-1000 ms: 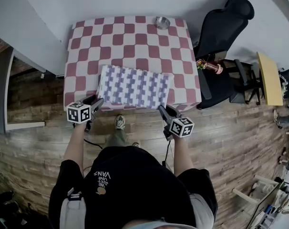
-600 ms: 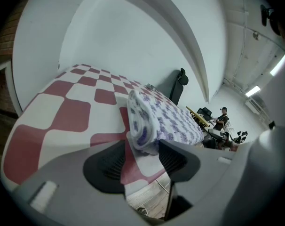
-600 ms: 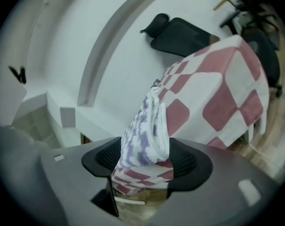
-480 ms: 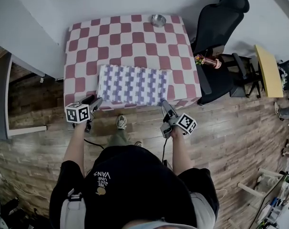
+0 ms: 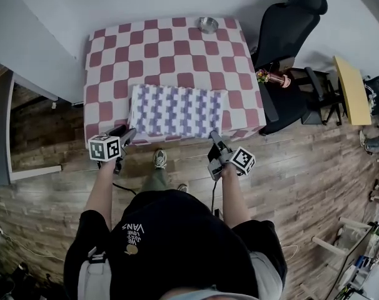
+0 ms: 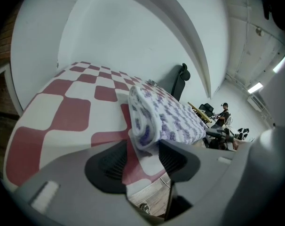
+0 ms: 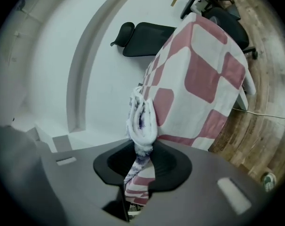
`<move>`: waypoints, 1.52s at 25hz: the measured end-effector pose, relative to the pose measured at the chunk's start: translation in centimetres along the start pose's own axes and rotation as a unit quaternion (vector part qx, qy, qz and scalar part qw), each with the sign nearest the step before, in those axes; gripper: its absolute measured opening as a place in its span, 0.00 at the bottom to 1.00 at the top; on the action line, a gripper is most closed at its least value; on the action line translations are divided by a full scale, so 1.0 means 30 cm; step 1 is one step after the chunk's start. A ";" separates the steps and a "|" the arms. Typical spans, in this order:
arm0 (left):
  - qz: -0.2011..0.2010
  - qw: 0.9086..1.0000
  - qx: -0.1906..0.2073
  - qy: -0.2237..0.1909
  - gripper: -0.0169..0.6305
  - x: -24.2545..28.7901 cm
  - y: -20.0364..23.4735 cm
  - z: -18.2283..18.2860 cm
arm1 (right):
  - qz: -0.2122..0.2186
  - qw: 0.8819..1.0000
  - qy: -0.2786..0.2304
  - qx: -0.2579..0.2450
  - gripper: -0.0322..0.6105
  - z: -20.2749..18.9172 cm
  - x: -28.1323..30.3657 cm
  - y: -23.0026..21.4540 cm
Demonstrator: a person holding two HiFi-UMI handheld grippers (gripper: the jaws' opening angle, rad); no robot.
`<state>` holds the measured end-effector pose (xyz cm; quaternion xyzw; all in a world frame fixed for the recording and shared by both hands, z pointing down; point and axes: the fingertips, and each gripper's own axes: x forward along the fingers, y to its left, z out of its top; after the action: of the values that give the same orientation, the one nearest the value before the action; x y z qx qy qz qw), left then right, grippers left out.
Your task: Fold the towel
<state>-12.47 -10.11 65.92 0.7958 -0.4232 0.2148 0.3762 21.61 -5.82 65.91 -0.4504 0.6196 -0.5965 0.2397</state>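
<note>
With the towel being held clamped by the left gripper, the newly rolled right gripper's jaws are being closed again on its other near corner, readying the fold.

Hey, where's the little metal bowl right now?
In the head view, the metal bowl sits at the far edge of the checkered table, near its right corner and the black office chair, beyond the towel.

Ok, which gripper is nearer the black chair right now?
Right. The right gripper, jaws just closed further on the towel, is at its near corner on the chair side; the left gripper is at the opposite near corner.
</note>
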 end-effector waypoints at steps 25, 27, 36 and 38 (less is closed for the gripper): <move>-0.029 0.998 -0.036 -0.045 0.35 -0.026 -0.022 0.021 | -0.045 0.647 0.255 -0.718 0.13 -0.474 0.408 0.571; -0.034 0.996 -0.047 -0.066 0.36 -0.059 -0.016 0.035 | -0.032 0.623 0.295 -0.724 0.13 -0.562 0.460 0.551; -0.004 0.988 -0.085 -0.132 0.36 -0.219 0.074 0.038 | -0.014 0.561 0.389 -0.731 0.20 -0.796 0.570 0.431; -0.003 0.986 -0.081 -0.148 0.36 -0.243 0.073 0.057 | 0.001 0.564 0.398 -0.723 0.26 -0.829 0.567 0.420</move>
<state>-18.26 -8.48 60.94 0.7870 -0.4877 0.0585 0.3733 -10.72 -8.65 62.29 -0.1895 0.8770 -0.0674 -0.4365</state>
